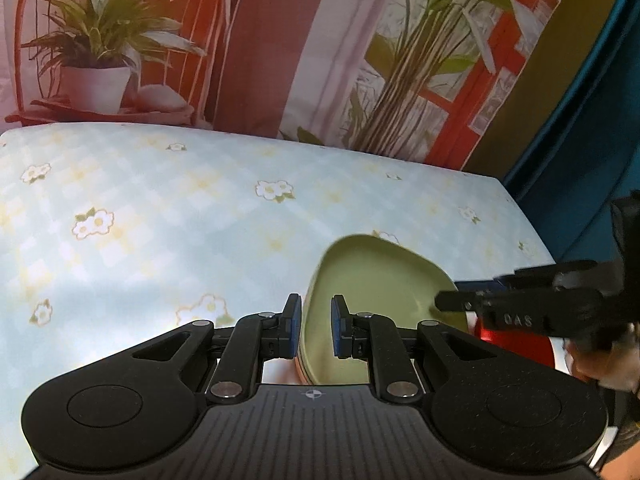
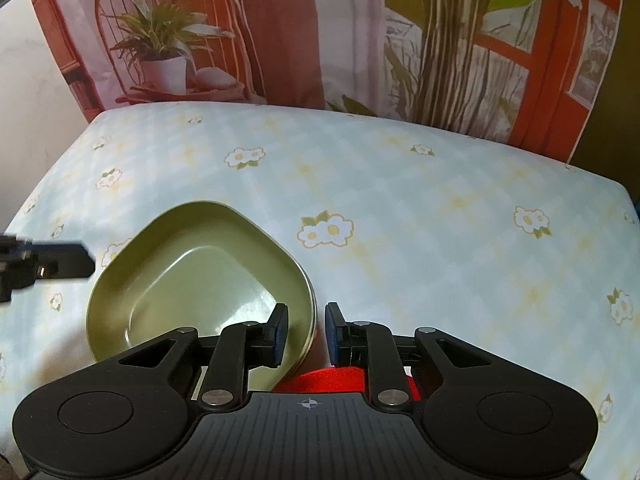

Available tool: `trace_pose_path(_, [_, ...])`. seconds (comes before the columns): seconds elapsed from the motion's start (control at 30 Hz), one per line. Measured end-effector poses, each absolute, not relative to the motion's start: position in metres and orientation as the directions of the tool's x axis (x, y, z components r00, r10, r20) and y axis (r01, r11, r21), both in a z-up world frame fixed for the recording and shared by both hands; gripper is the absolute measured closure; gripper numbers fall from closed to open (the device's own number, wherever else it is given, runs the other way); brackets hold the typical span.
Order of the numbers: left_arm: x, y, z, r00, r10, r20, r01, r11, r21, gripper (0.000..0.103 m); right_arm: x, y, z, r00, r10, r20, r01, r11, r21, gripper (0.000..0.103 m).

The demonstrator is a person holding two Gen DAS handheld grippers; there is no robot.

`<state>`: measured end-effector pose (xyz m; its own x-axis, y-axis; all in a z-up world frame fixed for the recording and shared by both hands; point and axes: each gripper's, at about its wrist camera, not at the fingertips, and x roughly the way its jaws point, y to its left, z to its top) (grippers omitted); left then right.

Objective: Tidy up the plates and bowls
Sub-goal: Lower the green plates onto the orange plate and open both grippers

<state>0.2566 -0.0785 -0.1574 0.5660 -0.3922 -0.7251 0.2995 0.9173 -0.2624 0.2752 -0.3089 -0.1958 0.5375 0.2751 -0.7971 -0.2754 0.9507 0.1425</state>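
A green bowl-like plate (image 1: 372, 300) with rounded corners sits near the table's front edge, also in the right wrist view (image 2: 192, 280). My left gripper (image 1: 316, 330) straddles its left rim, jaws a little apart, with gaps to the rim. My right gripper (image 2: 306, 332) straddles its right rim the same way, not clamped. Each gripper shows in the other view: the right gripper (image 1: 520, 308) and the left gripper (image 2: 40, 264). A red dish (image 2: 332, 378) lies partly under the green plate, also in the left wrist view (image 1: 516, 340).
The table carries a light blue checked cloth with flowers (image 2: 400, 184). A printed curtain with plants and a red window (image 1: 280, 40) hangs behind. The table's right edge (image 1: 532, 220) borders a dark blue surface.
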Motion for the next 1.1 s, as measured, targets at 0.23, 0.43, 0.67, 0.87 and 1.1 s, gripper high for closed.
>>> trace_pose_path(0.23, [0.264,-0.084,-0.17,0.536,-0.373,-0.758,0.299,0.923,-0.242,0.087,0.274,-0.311,-0.196,0.539,0.282,-0.794,-0.275,0.95,0.15,0.084])
trace_pose_path(0.43, [0.262,-0.078,-0.168,0.548,-0.358,-0.756,0.288,0.929,-0.231,0.087,0.27,-0.316,-0.192,0.563,0.288,-0.775,-0.265,0.951,0.162,0.083])
trace_pose_path(0.67, [0.247,-0.083,-0.151,0.59,-0.348,-0.729,0.298,0.932,-0.205,0.066,0.257,-0.324,-0.178,0.614,0.295,-0.732,-0.275,0.949,0.152,0.077])
trace_pose_path(0.87, [0.231,-0.094,-0.139,0.614,-0.349,-0.708,0.321,0.93,-0.18,0.045,0.244,-0.336,-0.168,0.652,0.294,-0.698,-0.265,0.952,0.153,0.061])
trace_pose_path(1.1, [0.221,-0.105,-0.135,0.618,-0.358,-0.7,0.338,0.925,-0.174,0.024,0.23,-0.351,-0.166,0.667,0.303,-0.681,-0.27,0.95,0.159,0.048])
